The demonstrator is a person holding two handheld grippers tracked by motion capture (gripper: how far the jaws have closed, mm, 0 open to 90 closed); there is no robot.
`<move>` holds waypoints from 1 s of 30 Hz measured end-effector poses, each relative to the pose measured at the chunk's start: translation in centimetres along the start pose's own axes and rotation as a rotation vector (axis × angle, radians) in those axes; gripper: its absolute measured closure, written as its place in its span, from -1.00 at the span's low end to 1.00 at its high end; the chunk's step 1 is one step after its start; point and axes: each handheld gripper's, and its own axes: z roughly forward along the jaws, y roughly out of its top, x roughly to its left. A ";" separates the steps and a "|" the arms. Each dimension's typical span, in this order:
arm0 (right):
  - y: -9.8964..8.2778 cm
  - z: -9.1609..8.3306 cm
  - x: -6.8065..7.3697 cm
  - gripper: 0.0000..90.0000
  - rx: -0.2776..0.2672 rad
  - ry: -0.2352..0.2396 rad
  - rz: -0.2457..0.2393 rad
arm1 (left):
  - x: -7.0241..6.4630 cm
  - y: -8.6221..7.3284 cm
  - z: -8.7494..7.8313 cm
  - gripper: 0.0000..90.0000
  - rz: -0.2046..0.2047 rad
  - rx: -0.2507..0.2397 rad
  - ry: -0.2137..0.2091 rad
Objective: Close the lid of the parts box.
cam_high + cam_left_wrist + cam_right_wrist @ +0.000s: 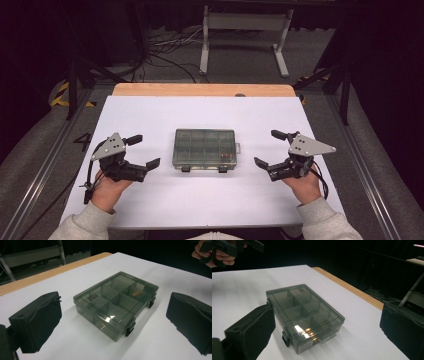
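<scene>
A smoky clear plastic compartment box [204, 149] lies shut in the middle of the white table, with two black latches on its near side. A few small orange-brown items [226, 156] lie in its near right compartment. My left gripper [147, 151] rests to the left of the box, jaws wide apart and holding nothing. My right gripper [266, 149] rests to the right of it, also open and holding nothing. Both point toward the box [115, 303] from a short way off. In the right gripper view the box [304, 314] lies between the jaws, farther out.
The white table top [200, 200] ends in a wooden strip [202, 90] at the far edge. Beyond it are a white frame stand [245, 30] and cables on a dark floor. Metal rails run along both sides of the table.
</scene>
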 end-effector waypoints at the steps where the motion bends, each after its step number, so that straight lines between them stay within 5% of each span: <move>1: -0.3 -0.2 0.0 -0.99 0.001 -0.006 0.004 | 0.0 -0.2 -0.1 -0.99 -0.005 0.002 0.004; 13: -2.8 -1.2 0.0 -1.00 -0.030 -0.043 0.042 | 0.2 -2.8 -0.9 -0.99 -0.014 -0.011 0.076; 23: -4.5 -1.6 0.4 -1.00 -0.028 -0.066 0.046 | 0.2 -4.9 -1.0 -0.99 -0.034 -0.027 0.092; 30: -5.8 -1.7 0.6 -1.00 -0.061 -0.055 0.092 | 0.4 -5.8 -0.9 -0.99 -0.043 -0.010 0.095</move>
